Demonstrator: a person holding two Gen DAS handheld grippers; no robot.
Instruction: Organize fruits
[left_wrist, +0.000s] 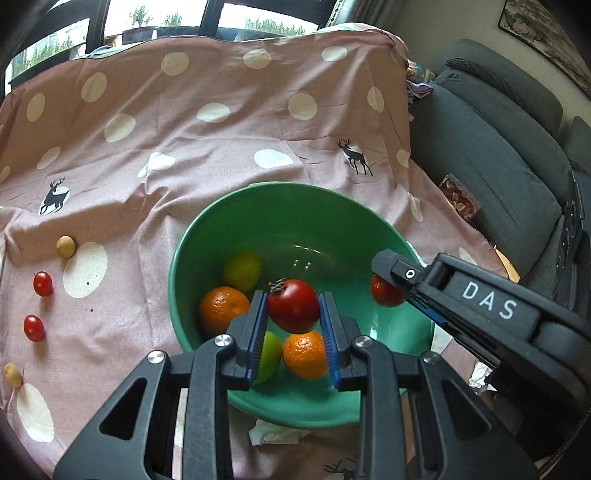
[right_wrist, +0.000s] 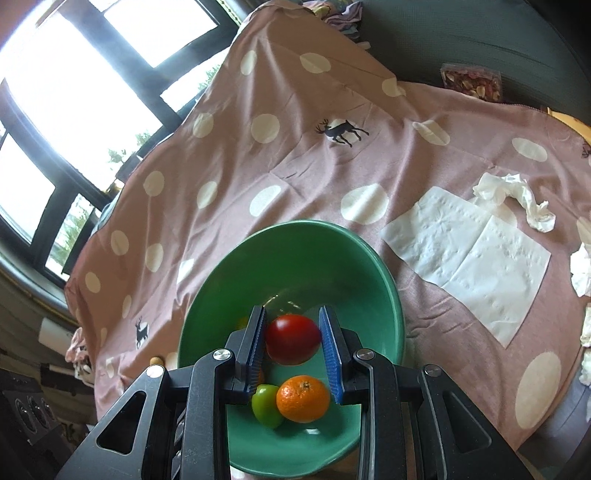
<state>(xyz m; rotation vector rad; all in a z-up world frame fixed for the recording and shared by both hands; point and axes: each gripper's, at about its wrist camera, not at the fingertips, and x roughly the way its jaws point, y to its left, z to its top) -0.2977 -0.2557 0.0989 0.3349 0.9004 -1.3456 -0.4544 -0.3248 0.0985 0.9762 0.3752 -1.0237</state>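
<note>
Two cherry tomatoes (left_wrist: 43, 283) wait on the cloth (left_wrist: 221, 147) at left. Over the green bowl (left_wrist: 207, 236), the left gripper (left_wrist: 293, 314) holds a tomato (left_wrist: 293, 305), seemingly clamped. The right gripper (right_wrist: 293, 345) holds another tomato (right_wrist: 292, 343), jaws apparently parting; both need release next.

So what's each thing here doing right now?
Left gripper: closed on stemmed tomato, above the bowl.
Right gripper: closed on smooth tomato, above the bowl.
Green bowl: upright, holding oranges and green fruits.
Cherry tomatoes: loose on the cloth.
Napkin: spread flat.
Tissue: crumpled.
</note>
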